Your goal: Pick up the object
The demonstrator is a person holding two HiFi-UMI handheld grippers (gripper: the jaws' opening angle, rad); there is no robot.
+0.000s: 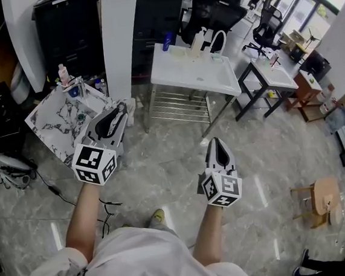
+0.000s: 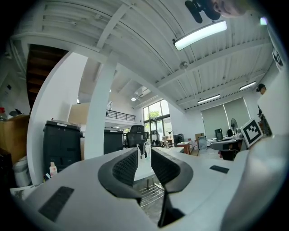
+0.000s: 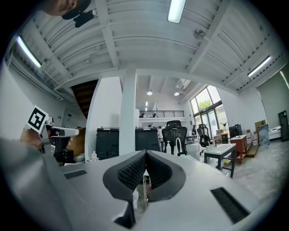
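The left gripper has its jaws a narrow slit apart, and nothing sits between the ribbed pads. Through the gap I see only the far room. The right gripper has its jaws pressed together at the tips, also on nothing. Both are held at about waist height, aimed outward across the room and not down at anything.

From the head view, the person stands on the polished stone floor, with the grippers at centre-left and centre-right of the frame. Ahead, in the upper middle, is a white table carrying a blue bottle and some white spray bottles. At the left edge sits a marble-topped table with small items along its far side.

The task names no particular object, so I cannot tell which is meant. My guess is something on one of those two tables, and both are well apart from the jaws.

To do this step well, I'd settle on the target first and walk close enough to reach it without stretching. Then spread the chosen gripper's jaws fully before coming in, since the right is closed and the left is barely parted. A bottle should be approached level and gripped across its body below the neck, with care not to knock its neighbours.
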